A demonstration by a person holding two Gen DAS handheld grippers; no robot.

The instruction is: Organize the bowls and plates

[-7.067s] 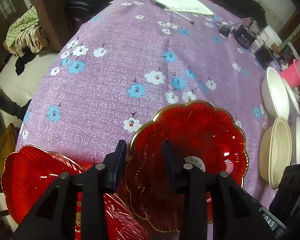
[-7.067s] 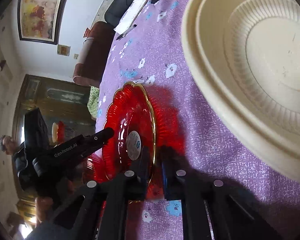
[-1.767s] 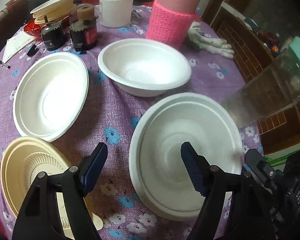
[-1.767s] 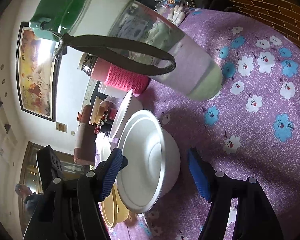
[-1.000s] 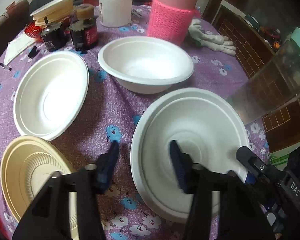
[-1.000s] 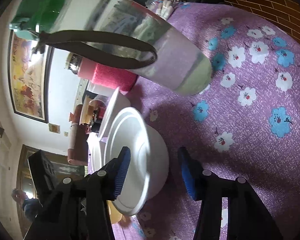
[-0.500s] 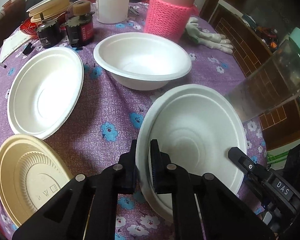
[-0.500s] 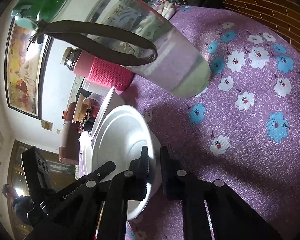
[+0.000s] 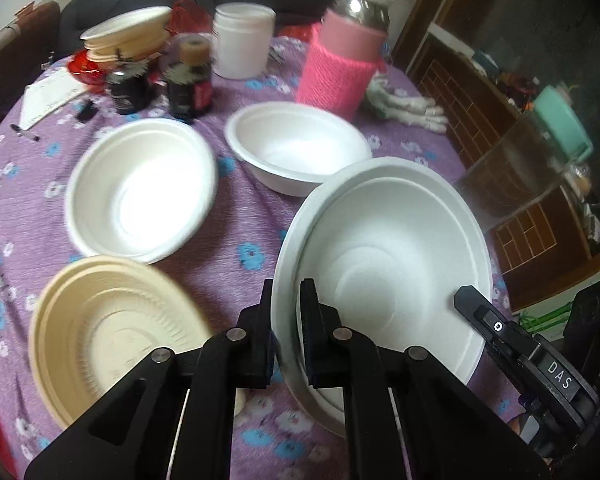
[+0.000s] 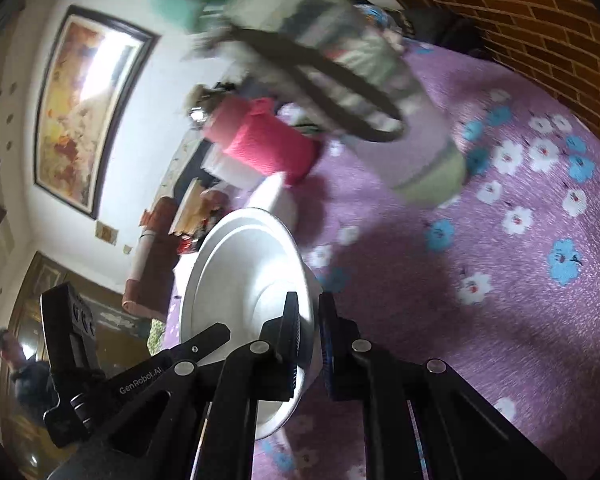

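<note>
Left wrist view: left gripper (image 9: pixel 287 320) has its jaws pinching the near rim of a white foam bowl (image 9: pixel 384 264), one finger outside the wall, one inside. Bowl is tilted, its near edge raised off the purple floral tablecloth (image 9: pixel 236 236) that covers the surface. Black tip of the right gripper (image 9: pixel 512 344) reaches in at the bowl's far right rim.

Two more white foam bowls on the surface: one left of centre (image 9: pixel 140 190), one farther back (image 9: pixel 298 146), both upright. Cream ribbed bowl (image 9: pixel 112 330) sits near left, just beside the left gripper's outer finger; blurred. Behind the far bowl stands a flask in a pink knitted sleeve (image 9: pixel 340 66), with a white jar (image 9: pixel 244 40), two dark bottles (image 9: pixel 160 80) and a stack of cream plates (image 9: pixel 126 36) to its left. White gloves (image 9: pixel 404 108) lie right of the flask. Clear bottle with a green lid (image 9: pixel 532 148) at right edge.

Right wrist view: right gripper (image 10: pixel 309 344) pinches the same bowl (image 10: pixel 244 276) on its opposite rim, jaws nearly together across the wall. Left gripper (image 10: pixel 172 364) shows at the lower left. Clear bottle (image 10: pixel 340 76) with dark strap blurred above; pink-sleeved flask (image 10: pixel 260 140) behind the bowl.
</note>
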